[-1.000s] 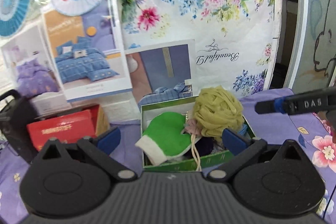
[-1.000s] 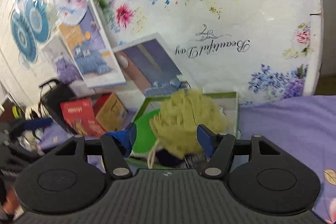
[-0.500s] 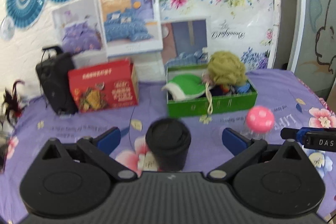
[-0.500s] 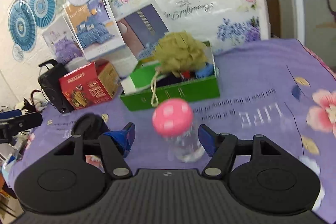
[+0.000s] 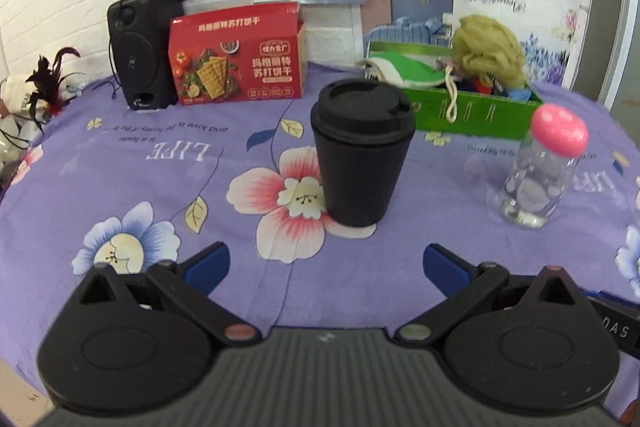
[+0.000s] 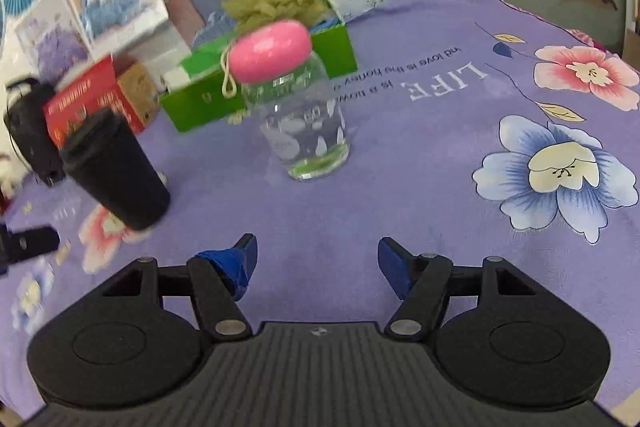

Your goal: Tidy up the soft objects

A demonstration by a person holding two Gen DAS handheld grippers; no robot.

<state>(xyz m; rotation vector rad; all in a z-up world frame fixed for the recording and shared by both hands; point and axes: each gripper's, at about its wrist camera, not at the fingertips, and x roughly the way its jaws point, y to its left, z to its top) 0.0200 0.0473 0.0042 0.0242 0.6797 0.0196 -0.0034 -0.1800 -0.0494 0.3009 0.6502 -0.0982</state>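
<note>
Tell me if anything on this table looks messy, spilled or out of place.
Nothing is spilled or tipped. The black cup and the pink-capped bottle stand upright. The only untidy spot is the green box: the yellow-green bath sponge is heaped above its rim and a cord hangs over the front.

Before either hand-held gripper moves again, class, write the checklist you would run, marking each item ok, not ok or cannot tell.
1. Left hand-held gripper open, nothing between its jaws: ok.
2. Right hand-held gripper open, nothing held: ok.
3. Yellow-green loofah sits in the green box: ok.
4. Green mitt in the box: ok.
5. Black cup upright, lid on: ok.
6. Any soft objects left outside the box: cannot tell.
</note>
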